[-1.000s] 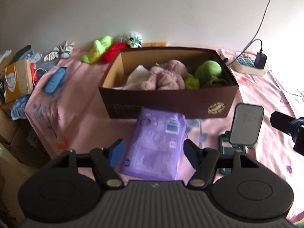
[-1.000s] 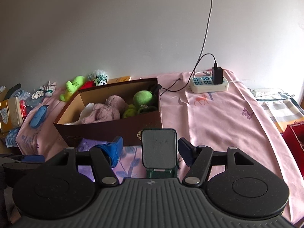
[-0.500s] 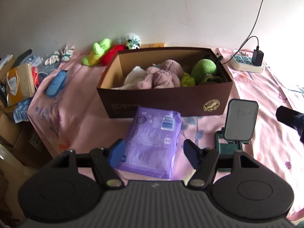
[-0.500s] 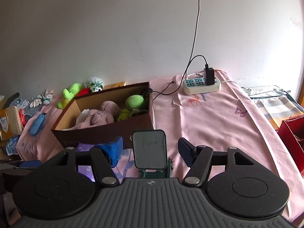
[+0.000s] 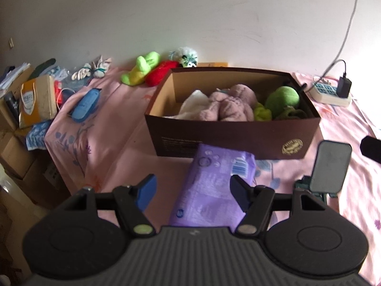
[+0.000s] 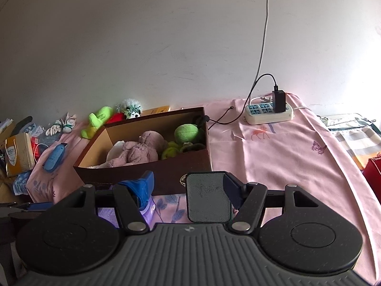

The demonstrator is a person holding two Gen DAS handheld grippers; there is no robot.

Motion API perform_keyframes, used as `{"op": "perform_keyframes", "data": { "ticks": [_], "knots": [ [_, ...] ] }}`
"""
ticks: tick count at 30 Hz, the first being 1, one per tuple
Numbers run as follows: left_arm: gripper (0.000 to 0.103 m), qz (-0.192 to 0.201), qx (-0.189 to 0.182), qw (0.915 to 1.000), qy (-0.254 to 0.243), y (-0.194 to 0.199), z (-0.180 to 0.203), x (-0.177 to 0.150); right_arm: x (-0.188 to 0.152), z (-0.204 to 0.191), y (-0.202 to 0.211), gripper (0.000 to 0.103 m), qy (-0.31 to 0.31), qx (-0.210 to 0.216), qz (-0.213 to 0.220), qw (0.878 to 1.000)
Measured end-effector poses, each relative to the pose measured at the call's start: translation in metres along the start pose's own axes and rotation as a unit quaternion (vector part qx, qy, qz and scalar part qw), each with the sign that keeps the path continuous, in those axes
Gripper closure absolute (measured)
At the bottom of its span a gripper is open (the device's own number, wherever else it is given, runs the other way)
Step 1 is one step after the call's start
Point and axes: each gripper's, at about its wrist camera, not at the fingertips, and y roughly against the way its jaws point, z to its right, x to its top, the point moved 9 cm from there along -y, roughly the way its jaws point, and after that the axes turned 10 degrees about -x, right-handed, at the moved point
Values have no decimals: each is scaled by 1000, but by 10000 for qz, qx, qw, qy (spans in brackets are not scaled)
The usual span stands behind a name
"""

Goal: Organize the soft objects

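Purple packet lies against brown box.

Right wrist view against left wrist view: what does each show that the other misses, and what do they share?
Only the right wrist view shows the striped cloth and red bag past the bed's far edge. Only the left wrist view shows the whole purple pack lying before the open left gripper. Both show the brown box of plush toys, the power strip, the phone stand and the blue case.
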Motion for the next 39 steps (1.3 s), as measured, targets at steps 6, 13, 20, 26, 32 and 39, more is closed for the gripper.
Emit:
{"op": "perform_keyframes", "data": {
  "ticks": [6, 13, 20, 26, 32, 39],
  "knots": [
    [34, 234, 112, 9997, 2, -5, -19, 29, 12, -15, -19, 53, 163, 10, 8, 9999],
    [34, 530, 144, 9985, -73, -21, -30, 85, 39, -24, -44, 53, 302, -92, 100, 9995],
    [34, 546, -53, 9982, -255, -47, -27, 122, 53, -29, -82, 53, 253, -64, -154, 9995],
    [34, 144, -386, 9991, -37, -88, -35, 115, 47, -34, -113, 53, 225, 19, -541, 9983],
    [34, -135, -679, 9975, 173, -103, -42, 94, 46, -38, -125, 53, 123, 147, -861, 9961],
    [34, -170, -497, 9985, -180, -85, -31, 101, 60, -46, -117, 53, 160, 178, -846, 9961]
  ]
}}
